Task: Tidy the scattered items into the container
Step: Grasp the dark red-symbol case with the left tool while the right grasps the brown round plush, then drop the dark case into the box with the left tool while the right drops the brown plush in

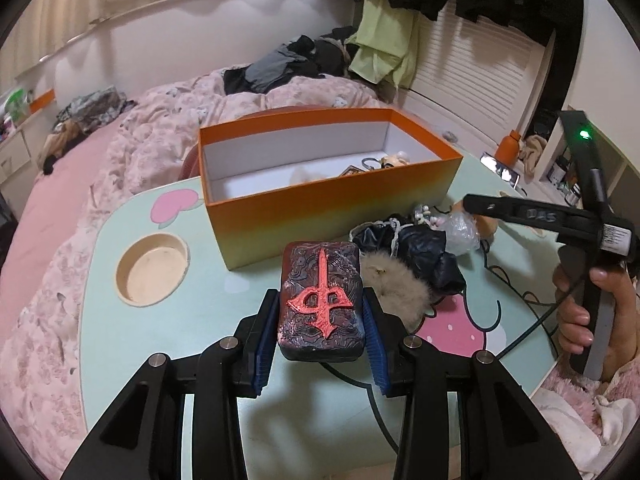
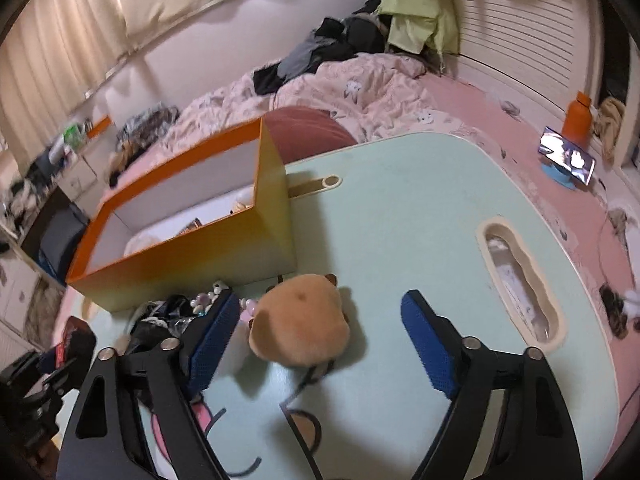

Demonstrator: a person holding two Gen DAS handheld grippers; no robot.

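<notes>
Red-on-dark relief tile [image 1: 321, 300] sits pinched in my left gripper [image 1: 320, 322], short of the orange box [image 1: 332, 200]. "DAS" is handwritten on my right tool's finger. Only the right view shows my right gripper [image 2: 320, 334] spread wide around the tan plush [image 2: 302, 326] — pads not touching.

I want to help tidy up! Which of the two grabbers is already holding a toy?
The left gripper: its blue pads clamp the dark tile with the red raised symbol. The right gripper stands open around the tan plush toy, not pinching it.

Box [image 1: 328, 204]: on the table [image 1: 120, 320], far side.
Clutter [image 1: 412, 252]: just before it (plush toy [image 2: 300, 328] alongside).
Bed [image 1: 160, 128]: behind.
</notes>
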